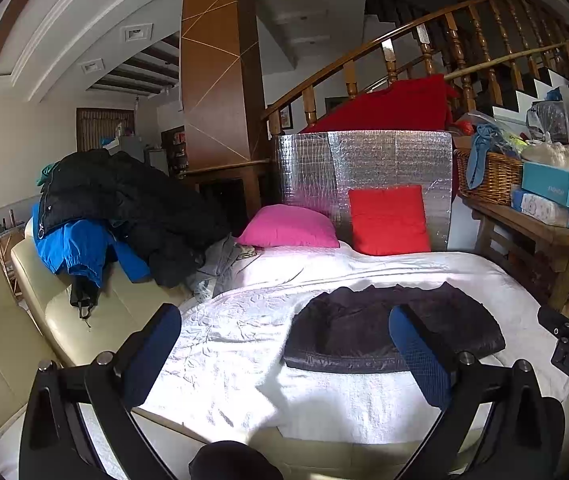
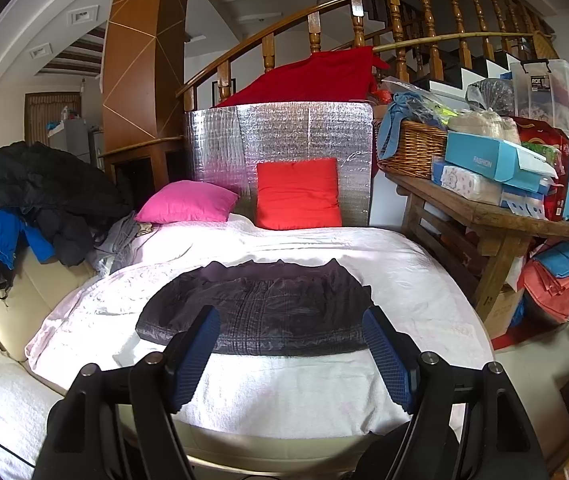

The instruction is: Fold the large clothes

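Dark quilted jacket (image 2: 260, 308): laid flat, folded, on the white bed cover (image 2: 404, 280), near its front edge. Left gripper (image 1: 284, 344) and right gripper (image 2: 290, 344): jaws spread wide, nothing held, both poised above that edge. Pink pillow (image 2: 188, 202) and red pillow (image 2: 298, 194): set at the far edge.

Black tool (image 2: 290, 344) frames, blue ribbed pads (image 2: 194, 360), silver screws

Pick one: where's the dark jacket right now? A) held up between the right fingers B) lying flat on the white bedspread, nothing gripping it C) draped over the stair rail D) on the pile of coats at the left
B: the dark jacket lies spread on the white bedspread, and both the left gripper and right gripper stand open short of it with nothing between the fingers.
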`<state>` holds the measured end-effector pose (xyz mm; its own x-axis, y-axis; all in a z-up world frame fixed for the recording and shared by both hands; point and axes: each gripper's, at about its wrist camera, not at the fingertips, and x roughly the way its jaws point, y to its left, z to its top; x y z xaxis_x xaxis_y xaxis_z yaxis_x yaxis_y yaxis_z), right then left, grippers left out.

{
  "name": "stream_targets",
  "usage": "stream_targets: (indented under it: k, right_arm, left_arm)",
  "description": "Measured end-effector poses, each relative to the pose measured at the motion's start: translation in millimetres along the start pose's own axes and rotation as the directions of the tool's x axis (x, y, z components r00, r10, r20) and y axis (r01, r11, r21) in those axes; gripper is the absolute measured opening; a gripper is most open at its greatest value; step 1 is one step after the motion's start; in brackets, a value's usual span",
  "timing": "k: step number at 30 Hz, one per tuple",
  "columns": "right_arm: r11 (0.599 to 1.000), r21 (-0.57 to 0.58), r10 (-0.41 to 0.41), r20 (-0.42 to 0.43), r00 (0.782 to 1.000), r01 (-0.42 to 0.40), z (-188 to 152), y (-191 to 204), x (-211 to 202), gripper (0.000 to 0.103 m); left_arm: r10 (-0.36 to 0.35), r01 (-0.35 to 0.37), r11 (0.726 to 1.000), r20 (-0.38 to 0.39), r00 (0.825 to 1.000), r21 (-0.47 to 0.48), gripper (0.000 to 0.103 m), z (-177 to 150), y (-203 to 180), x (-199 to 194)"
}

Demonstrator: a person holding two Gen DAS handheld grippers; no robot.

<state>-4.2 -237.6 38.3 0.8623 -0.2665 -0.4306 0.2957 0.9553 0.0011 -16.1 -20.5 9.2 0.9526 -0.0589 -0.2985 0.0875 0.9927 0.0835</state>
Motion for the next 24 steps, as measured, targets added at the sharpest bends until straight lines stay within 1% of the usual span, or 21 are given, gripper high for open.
stream_targets:
  k: [14,20,22,24]
  right_arm:
    - [1.000,-0.002,0.001,-0.004,1.000,-0.001,3,-1,3,0.077]
    - [1.000,-0.012,0.004,-0.017,1.000,-0.004,3,4,12,0.077]
    - [1.000,-0.011,0.009,-0.020,1.000,-0.010,5,2,17,0.077]
    - [1.000,-0.004,0.001,-0.014,1.000,-0.001,8,-1,25,0.077]
  left_arm:
    - [-0.003,0.003,1.000,-0.004,1.000,0.000,0.103,1,4,6]
    - [-0.020,0.020,1.000,0.015,1.000,-0.003,0.103,0,4,10]
    - [-0.024,0.024,1.000,0.020,1.000,-0.002,0.103,1,3,16]
    - [-0.038,0.038,0.999,-0.005,0.999,-0.004,0.103,2,3,31]
